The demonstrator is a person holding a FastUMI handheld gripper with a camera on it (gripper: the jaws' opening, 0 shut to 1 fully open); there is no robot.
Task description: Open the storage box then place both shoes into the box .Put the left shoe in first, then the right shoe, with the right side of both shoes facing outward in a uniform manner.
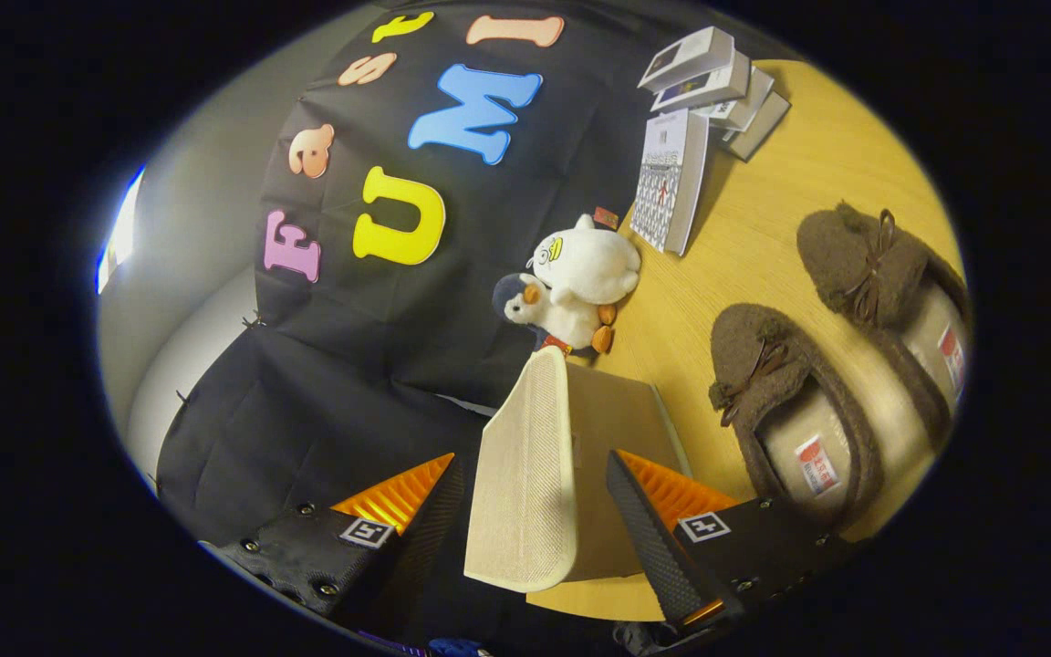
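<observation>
Gripper [535,511] fingers spread wide around raised beige ribbed fabric box lid [525,474], not pinching; brown fuzzy slippers [785,401] at 2 o'clock.

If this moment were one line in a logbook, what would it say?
step: opening box | gripper: open, fingers either side of raised lid | storage box: lid up | shoes: both on table, not boxed

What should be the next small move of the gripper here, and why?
Probably keep swinging the lid further back until the box stands fully open. The gripper has its jaws apart on either side of the raised lid, not pressing it, so closing on it first may help. Both shoes are on the table beyond the box, not yet packed.
</observation>
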